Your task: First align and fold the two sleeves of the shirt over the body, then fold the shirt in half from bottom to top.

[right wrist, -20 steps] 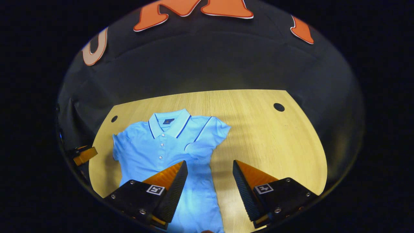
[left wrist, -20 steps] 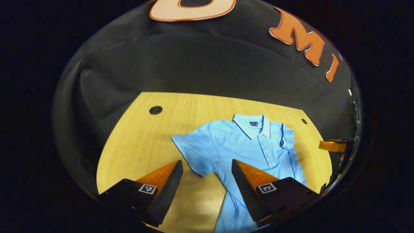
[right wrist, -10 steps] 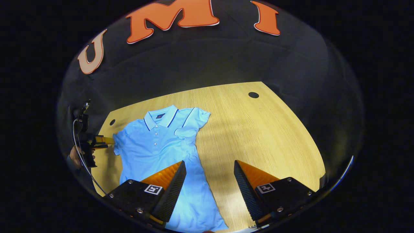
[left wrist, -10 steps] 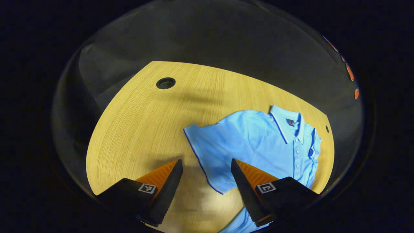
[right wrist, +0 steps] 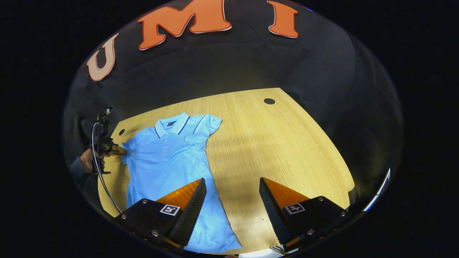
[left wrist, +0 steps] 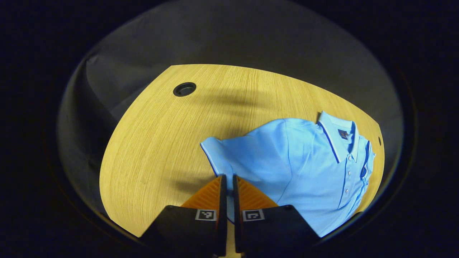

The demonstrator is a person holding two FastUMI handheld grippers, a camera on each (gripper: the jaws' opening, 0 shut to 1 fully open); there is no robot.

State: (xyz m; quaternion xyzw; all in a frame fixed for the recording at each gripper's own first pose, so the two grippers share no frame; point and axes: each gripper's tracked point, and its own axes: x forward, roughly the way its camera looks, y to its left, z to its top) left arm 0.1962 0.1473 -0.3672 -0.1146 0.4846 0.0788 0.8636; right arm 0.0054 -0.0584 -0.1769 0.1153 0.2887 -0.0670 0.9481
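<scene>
Left gripper [left wrist: 226,179]: fingers clamped together on the edge of the shirt's [left wrist: 304,168] outstretched sleeve [left wrist: 222,154]. Right gripper [right wrist: 232,186]: fingers spread wide, gripping nothing, poised above the shirt's lower side edge. The shirt lies face up, collar [right wrist: 171,125] far, on the wooden table [right wrist: 279,143].

The left gripper [left wrist: 226,179] has its two fingers [left wrist: 215,190] drawn nearly together, pinching the sleeve edge of the light blue polo shirt [left wrist: 304,168]. A hand [right wrist: 87,160] grips its handle. The right gripper [right wrist: 232,184] hangs with fingers spread wide apart, grasping nothing.
</scene>
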